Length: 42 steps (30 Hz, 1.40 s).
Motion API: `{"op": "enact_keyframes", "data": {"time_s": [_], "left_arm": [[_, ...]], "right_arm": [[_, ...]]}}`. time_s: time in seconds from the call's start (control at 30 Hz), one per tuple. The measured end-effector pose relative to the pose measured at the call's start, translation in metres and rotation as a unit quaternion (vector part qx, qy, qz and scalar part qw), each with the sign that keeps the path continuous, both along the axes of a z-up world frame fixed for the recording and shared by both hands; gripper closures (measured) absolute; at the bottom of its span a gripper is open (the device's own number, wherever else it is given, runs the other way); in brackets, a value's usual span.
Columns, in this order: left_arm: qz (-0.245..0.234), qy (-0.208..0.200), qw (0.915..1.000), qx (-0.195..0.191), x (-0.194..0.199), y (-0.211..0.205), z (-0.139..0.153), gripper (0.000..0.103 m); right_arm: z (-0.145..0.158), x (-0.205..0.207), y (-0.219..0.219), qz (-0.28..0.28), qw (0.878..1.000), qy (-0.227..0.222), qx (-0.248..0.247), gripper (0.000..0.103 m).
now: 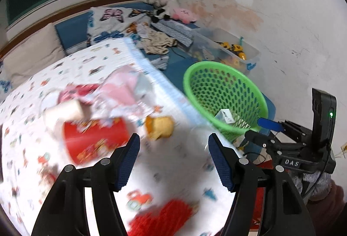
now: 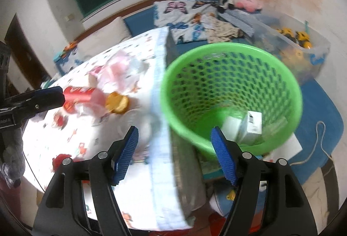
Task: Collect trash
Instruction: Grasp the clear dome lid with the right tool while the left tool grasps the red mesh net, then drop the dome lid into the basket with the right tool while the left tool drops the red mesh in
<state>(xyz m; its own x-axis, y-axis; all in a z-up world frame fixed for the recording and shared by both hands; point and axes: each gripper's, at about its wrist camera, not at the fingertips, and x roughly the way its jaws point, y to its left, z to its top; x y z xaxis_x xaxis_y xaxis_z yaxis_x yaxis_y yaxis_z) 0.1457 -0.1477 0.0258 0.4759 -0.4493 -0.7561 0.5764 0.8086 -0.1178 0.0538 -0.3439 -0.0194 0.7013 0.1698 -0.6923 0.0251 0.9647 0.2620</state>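
Bed w/ printed sheet [image 1: 177,162], red cup [image 1: 95,140], cardboard roll [image 1: 65,112], yellow item [image 1: 159,127], pink wrappers [image 1: 123,90]

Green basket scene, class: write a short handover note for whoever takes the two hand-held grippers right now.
Left hand-held gripper: open, empty, over the printed sheet.
Right hand-held gripper: open, empty, near the green basket.
Done: a white box lies in the basket.
Left on the sheet: red cup, cardboard tube, yellow piece, pink plastic wrapper. The view is blurred, so check for smaller bits.
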Motion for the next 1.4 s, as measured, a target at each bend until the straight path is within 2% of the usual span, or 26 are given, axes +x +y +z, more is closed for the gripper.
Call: {"op": "enact_keyframes", "data": {"time_s": [0.2,0.3,0.57,0.73,0.87,1.0,1.2,1.27,1.4], "left_arm": [[0.033,0.004,0.9994,-0.010,-0.020,0.053,-0.011,0.036],[0.049,0.008,0.9986,-0.017,-0.028,0.075,-0.016,0.032],[0.064,0.027,0.9974,-0.017,-0.051,0.111,-0.041,0.030],[0.050,0.030,0.9982,-0.012,-0.066,0.113,-0.050,0.027],[0.032,0.032,0.9990,-0.007,-0.074,0.107,-0.058,0.027],[0.020,0.044,0.9988,-0.005,-0.076,0.098,-0.070,0.027],[0.016,0.041,0.9990,0.003,-0.071,0.084,-0.079,0.027],[0.014,0.044,0.9989,0.003,-0.068,0.080,-0.082,0.029],[0.012,0.044,0.9989,0.006,-0.064,0.074,-0.086,0.039]], "right_arm": [[-0.002,0.014,0.039,0.042,0.998,-0.003,-0.035,0.033],[-0.007,0.023,0.053,0.058,0.997,0.003,-0.052,0.033],[-0.023,0.044,0.071,0.072,0.993,0.019,-0.087,0.033],[-0.037,0.055,0.077,0.077,0.992,0.034,-0.098,0.033],[-0.043,0.057,0.079,0.075,0.991,0.039,-0.102,0.046],[-0.042,0.054,0.076,0.077,0.992,0.036,-0.097,0.047],[-0.033,0.045,0.071,0.074,0.994,0.028,-0.073,0.047],[-0.028,0.041,0.070,0.075,0.995,0.024,-0.063,0.047],[-0.017,0.034,0.063,0.070,0.996,0.017,-0.049,0.047]]}}
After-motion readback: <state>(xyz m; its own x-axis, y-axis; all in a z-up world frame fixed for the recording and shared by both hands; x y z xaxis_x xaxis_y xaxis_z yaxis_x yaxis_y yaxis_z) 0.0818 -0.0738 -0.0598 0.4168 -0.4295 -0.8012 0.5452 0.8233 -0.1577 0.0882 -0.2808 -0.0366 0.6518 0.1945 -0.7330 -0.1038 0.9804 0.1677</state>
